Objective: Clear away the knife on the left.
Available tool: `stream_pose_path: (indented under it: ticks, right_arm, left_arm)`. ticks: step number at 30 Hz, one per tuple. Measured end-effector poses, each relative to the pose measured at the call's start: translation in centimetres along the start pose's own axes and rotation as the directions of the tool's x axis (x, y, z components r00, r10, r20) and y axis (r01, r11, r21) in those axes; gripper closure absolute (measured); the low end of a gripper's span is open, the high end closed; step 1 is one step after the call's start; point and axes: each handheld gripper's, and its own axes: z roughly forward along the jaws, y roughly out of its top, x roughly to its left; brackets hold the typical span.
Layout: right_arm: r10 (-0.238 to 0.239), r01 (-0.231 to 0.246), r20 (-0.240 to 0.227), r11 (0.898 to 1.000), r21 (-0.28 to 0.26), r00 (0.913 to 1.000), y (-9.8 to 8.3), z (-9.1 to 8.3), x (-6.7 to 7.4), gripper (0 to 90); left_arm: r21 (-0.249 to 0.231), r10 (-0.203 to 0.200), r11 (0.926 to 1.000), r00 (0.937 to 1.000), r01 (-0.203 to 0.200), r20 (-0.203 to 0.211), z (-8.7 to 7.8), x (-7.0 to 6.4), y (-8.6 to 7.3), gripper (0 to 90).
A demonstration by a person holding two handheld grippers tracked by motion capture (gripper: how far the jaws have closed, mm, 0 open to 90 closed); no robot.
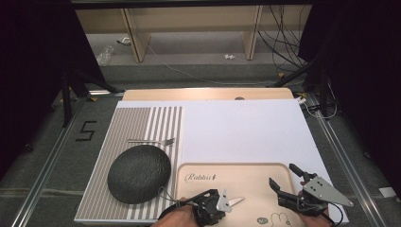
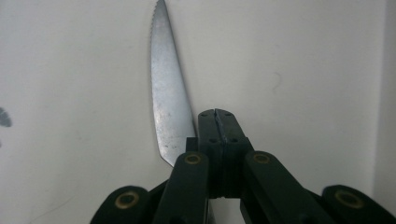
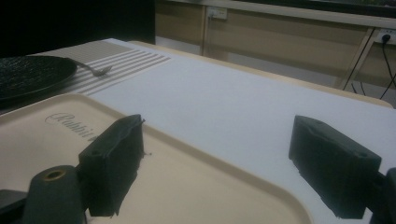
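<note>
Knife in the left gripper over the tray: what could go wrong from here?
1. The left gripper pinches the knife low down, beside the shut tips rather than centred, so the blade could pivot or slip out onto the tray.
2. The serrated blade points out freely; a swing toward the open right gripper might strike it.
3. The fork and dark plate lie close by and could be knocked.

Wooden table, white sheet (striped placemat beside)

High view overhead; both gripper views close, sharing tray.
</note>
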Motion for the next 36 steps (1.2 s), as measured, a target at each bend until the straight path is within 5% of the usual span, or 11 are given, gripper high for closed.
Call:
stream_pose_path:
  ticks: [18,36]
  right_arm:
    - [-0.001,0.001,-0.005,1.000,0.004,1.0000,0.0,0.1,0.1,18.8]
    - [-0.005,0.005,-0.006,1.000,0.005,1.0000,-0.1,0.1,0.1,18.8]
  left_arm:
    - [0.008,-0.050,0.9986,0.9923,0.052,-0.113,-0.3,2.3,-0.5,89.2]
    - [0.064,-0.095,0.9922,0.9823,0.107,-0.161,-1.3,4.1,-1.6,89.2]
